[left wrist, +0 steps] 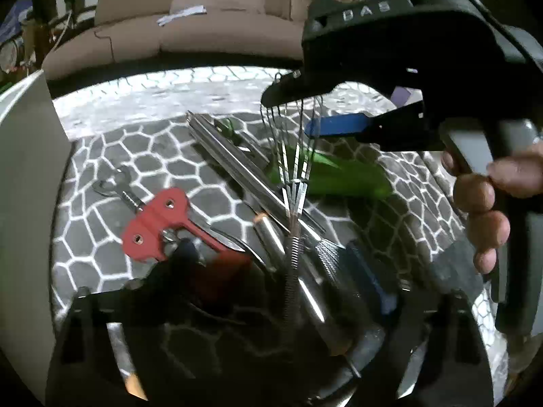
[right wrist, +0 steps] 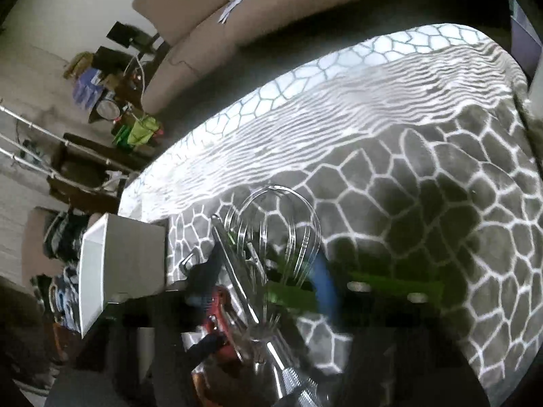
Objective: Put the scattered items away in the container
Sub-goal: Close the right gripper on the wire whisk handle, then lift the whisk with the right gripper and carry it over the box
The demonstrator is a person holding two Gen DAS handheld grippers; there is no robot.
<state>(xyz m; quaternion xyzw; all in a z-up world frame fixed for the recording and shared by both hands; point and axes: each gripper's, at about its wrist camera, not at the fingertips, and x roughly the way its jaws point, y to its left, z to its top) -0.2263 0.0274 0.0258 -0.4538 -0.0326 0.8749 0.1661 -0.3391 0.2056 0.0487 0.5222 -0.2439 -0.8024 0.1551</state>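
Observation:
A pile of kitchen tools lies on the patterned table: a wire whisk (left wrist: 293, 156) (right wrist: 281, 230), steel tongs (left wrist: 237, 166), a red can opener (left wrist: 159, 224), a green tool (left wrist: 332, 173) and a blue-handled tool (left wrist: 336, 125). My right gripper (left wrist: 339, 108) hovers over the pile in the left wrist view, jaws apart around the whisk's wires; its own view shows the whisk between its dark fingers (right wrist: 390, 305). My left gripper (left wrist: 264, 305) sits low at the near end of the pile, fingers apart around the whisk handle. The white container (left wrist: 23, 176) (right wrist: 118, 264) stands at the left.
The table (right wrist: 407, 169) carries a grey cloth with a white honeycomb pattern. A beige sofa (left wrist: 203, 34) stands behind the table. Cluttered shelves and bags (right wrist: 101, 84) sit by the wall at the left.

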